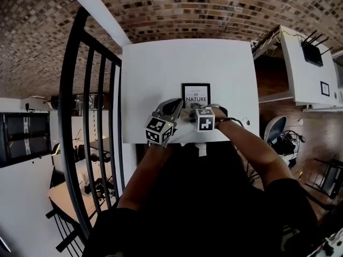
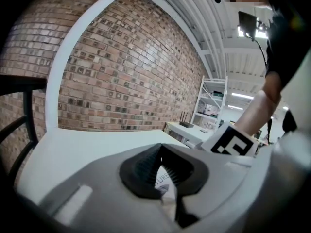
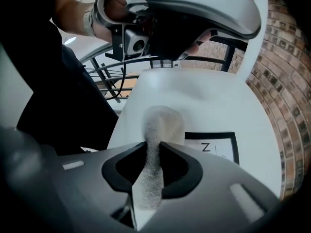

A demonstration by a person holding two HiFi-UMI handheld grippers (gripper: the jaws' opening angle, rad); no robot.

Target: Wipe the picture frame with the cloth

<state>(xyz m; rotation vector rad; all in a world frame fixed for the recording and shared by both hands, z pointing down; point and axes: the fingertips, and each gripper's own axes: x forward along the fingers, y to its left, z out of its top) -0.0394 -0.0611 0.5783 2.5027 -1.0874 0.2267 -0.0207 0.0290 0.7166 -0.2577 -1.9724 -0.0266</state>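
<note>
At the near edge of the white table (image 1: 161,68), holds the right gripper (image 3: 151,166) low, clamped tight on a pale cloth (image 3: 163,125) so that a rounded fold juts past the pads (likely the face meant for wiping). Pinches it mid-length, leaving a tail behind the jaws. Poises the left gripper (image 2: 163,171) close alongside, with only a narrow gap between its jaws and nothing plainly gripped; probably ready to steady the picture frame (image 1: 195,95). Shows printed letters through that gap. Finds the frame lying flat, black-edged, just ahead of both tools, with the cloth's fold just beside one near corner. Cannot tell whether cloth and frame touch. Looks like wiping not yet begun.
</note>
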